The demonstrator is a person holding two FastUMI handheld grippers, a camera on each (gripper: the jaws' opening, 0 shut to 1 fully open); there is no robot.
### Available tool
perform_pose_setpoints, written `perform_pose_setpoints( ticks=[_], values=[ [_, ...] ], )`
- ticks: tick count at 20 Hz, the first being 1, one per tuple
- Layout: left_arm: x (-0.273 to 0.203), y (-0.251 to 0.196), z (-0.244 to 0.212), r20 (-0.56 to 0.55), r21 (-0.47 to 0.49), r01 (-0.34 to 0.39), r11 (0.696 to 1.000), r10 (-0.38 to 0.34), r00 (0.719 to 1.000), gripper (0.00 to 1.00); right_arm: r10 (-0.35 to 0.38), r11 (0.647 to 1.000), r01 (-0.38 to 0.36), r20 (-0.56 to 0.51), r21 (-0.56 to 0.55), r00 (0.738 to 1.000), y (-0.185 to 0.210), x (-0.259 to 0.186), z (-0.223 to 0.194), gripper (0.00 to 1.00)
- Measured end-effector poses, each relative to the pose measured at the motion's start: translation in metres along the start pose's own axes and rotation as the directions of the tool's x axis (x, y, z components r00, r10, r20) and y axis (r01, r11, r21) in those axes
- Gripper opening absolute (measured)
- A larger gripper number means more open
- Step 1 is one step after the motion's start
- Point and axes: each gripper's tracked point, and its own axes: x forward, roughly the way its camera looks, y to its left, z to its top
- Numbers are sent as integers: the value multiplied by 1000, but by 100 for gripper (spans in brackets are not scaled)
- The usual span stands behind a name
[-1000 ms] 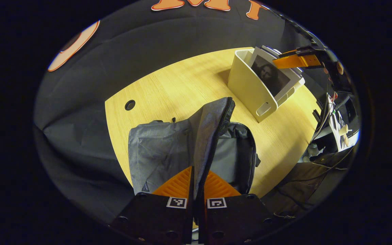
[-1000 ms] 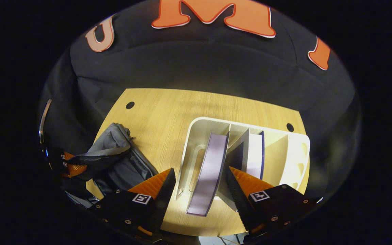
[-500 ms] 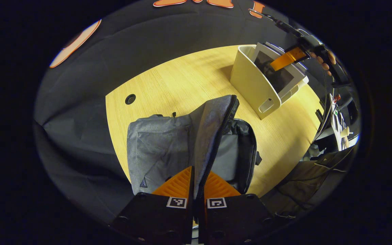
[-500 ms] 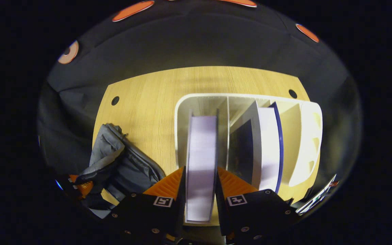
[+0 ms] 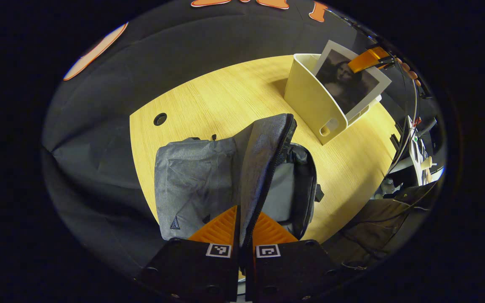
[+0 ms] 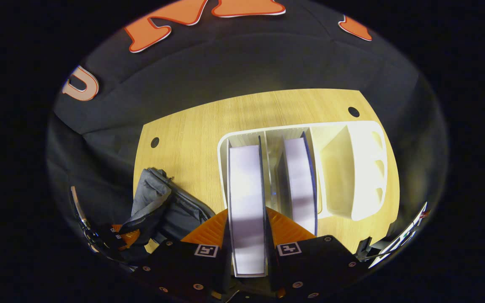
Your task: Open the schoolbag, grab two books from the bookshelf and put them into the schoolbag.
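A grey schoolbag (image 5: 196, 181) lies on the wooden table (image 5: 225, 97), its zip open. My left gripper (image 5: 244, 225) is shut on the raised front flap (image 5: 263, 164), holding the mouth open. The bag (image 6: 162, 208) also lies at the lower left of the right gripper view. My right gripper (image 6: 247, 223) is shut on a book (image 6: 246, 198), seen page-edge on, partly lifted out of the cream bookshelf (image 6: 352, 168). In the left gripper view that book (image 5: 347, 84) sticks up from the bookshelf (image 5: 310, 101), with the right gripper (image 5: 371, 59) on its top corner. A second book (image 6: 299, 181) stands in the adjacent slot.
The table has round cable holes (image 5: 160, 119) (image 6: 353, 112). The booth's black cloth hangs behind and left of it. Off the table's right edge are cables, dark clutter (image 5: 394, 210) and a small bright object (image 5: 421, 155).
The right gripper went from open around the book to shut on it, and it has drawn the book up out of its slot. The left gripper keeps holding the flap.
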Motion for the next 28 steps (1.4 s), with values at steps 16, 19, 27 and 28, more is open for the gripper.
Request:
perform_pose_setpoints(
  ticks=[16,19,27,28],
  values=[
    [5,0,-5,-8,4,14,1000,-14,1000,8,235,969,-243,159,35,959,24,-103,-25,34],
    [5,1,-6,2,-3,8,1000,-8,1000,7,266,963,-269,143,8,953,39,-99,-42,34],
    [-7,5,-6,51,-20,-12,1000,14,999,7,371,929,-371,59,-7,927,94,-54,-94,34],
    [-9,5,-4,59,-28,-15,1000,16,998,7,398,917,-399,45,17,916,100,-49,-101,34]
  ],
)
